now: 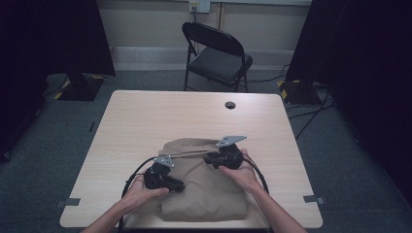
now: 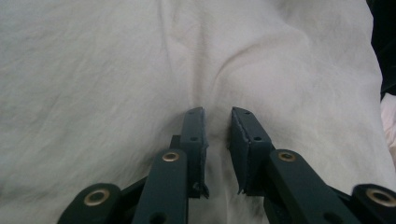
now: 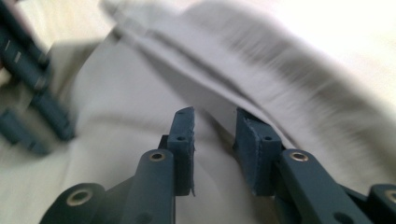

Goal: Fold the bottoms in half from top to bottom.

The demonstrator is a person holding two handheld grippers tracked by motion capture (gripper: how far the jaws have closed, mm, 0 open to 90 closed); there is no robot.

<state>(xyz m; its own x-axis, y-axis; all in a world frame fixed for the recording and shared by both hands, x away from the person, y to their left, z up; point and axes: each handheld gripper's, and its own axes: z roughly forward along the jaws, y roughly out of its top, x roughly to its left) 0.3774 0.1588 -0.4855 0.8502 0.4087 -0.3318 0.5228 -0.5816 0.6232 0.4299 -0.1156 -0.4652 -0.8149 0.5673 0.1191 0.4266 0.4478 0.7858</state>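
Light wood worktop (image 1: 145, 116), round cable hole near far edge. Folding chair (image 1: 217, 54) on floor beyond it. Tan folded cloth (image 1: 206, 191) on near middle of worktop, reaching close to near edge, creased and rumpled on top.

Left gripper (image 1: 180, 187) low over near-left part of cloth, held by left hand (image 1: 138, 191), pointing toward cloth middle. In left gripper view, fingers (image 2: 194, 128) with a narrow gap between them, tips right at a raised crease of cloth; whether pinching fabric, cannot tell.

Right gripper (image 1: 208, 158) over far-right part of cloth, held by right hand (image 1: 243, 174), pointing left. In right gripper view, blurred; fingers (image 3: 183, 130) released, a gap between them, nothing clamped, folded cloth edge just past tips.
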